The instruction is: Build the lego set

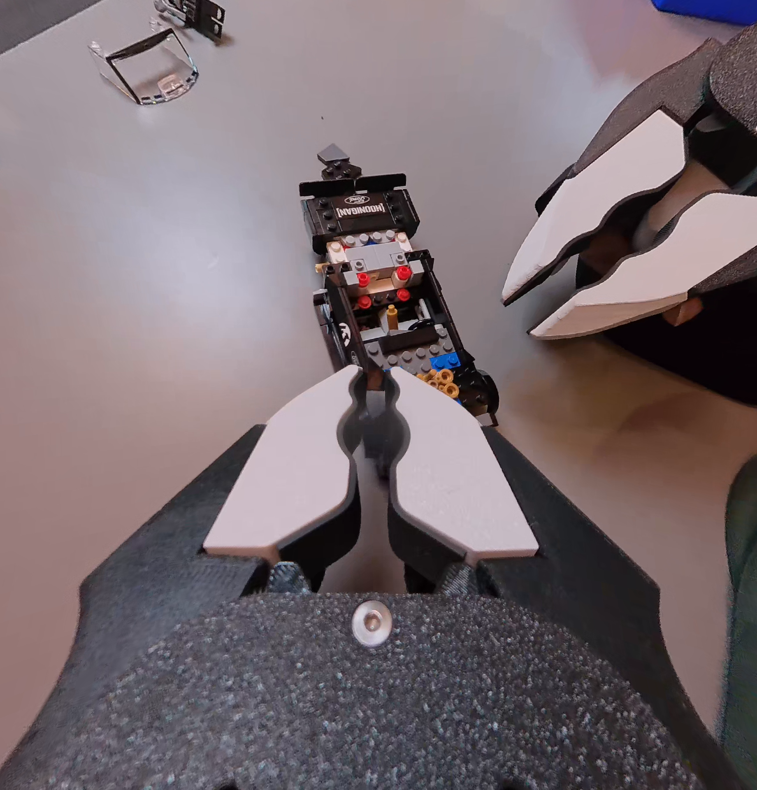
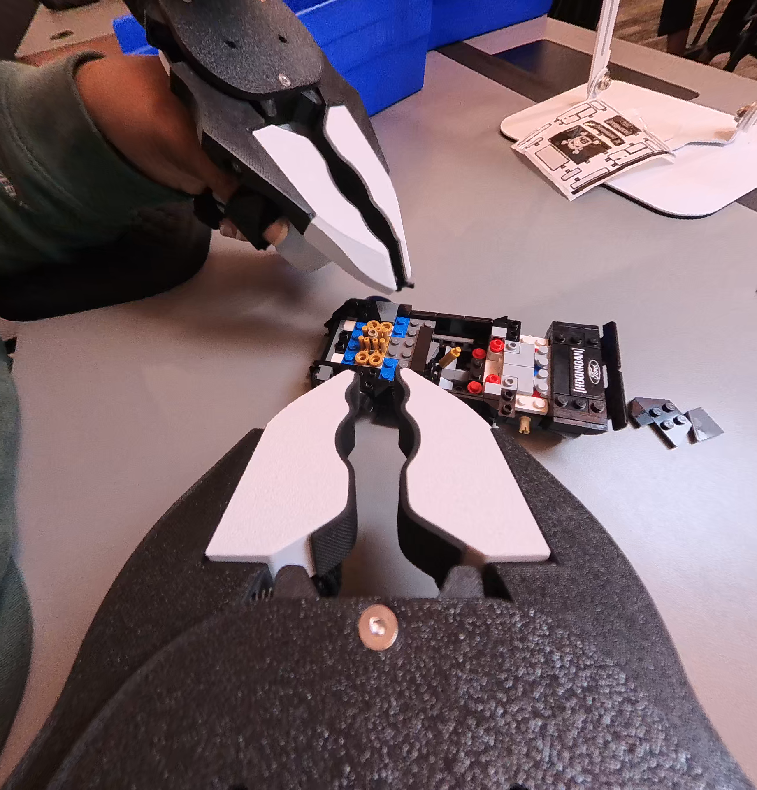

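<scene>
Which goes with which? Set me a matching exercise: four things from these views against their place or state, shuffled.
1 gold pieces
2 clear windscreen
3 sticker sheet
4 left gripper

A on the white stand base
B shut on a small black piece
C atop blue plates
D loose on the table

Pairs: 1-C, 2-D, 3-A, 4-B.

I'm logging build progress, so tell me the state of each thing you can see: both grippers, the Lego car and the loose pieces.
Left gripper: shut on a small black piece.
Right gripper: open, empty.
Lego car: partly built, interior uncovered, resting on the table.
Clear windscreen: loose on the table, apart from the car.
Dark grey wedge plates: loose, beside one end of the car.
Sticker sheet: lying on a white stand base.
</scene>
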Motion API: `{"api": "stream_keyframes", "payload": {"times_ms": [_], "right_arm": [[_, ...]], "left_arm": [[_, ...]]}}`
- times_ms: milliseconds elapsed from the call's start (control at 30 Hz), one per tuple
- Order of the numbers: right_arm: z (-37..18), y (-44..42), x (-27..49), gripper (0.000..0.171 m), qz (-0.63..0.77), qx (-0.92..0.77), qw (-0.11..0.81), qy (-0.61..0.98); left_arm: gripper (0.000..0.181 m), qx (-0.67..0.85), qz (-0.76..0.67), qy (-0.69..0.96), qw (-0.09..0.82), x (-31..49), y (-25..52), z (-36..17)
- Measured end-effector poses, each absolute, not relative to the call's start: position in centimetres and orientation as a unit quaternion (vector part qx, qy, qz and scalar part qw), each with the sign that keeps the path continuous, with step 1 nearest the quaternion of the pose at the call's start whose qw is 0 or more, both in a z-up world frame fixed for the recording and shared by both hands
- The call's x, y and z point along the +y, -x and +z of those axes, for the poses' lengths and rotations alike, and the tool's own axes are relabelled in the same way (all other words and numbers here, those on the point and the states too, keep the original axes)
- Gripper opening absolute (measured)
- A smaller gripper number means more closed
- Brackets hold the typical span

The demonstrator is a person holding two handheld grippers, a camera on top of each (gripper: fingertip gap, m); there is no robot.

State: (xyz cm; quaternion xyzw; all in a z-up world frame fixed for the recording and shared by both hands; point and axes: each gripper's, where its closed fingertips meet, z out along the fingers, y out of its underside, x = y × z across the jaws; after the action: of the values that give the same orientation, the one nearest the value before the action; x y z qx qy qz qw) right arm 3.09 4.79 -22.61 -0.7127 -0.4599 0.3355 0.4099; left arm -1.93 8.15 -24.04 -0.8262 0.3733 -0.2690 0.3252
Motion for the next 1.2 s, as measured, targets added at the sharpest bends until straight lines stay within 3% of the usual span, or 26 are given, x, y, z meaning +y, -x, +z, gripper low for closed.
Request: {"api": "stream_keyframes", "payload": {"times_ms": [1200], "right_arm": [[-22.52, -3.15, 4.87, 0.015, 0.338, -0.457, 0.411, 0.713]], "left_arm": [[0.008, 0.327, -0.244, 0.847, 0.341, 7.95, 1.46, -24.78]]}}
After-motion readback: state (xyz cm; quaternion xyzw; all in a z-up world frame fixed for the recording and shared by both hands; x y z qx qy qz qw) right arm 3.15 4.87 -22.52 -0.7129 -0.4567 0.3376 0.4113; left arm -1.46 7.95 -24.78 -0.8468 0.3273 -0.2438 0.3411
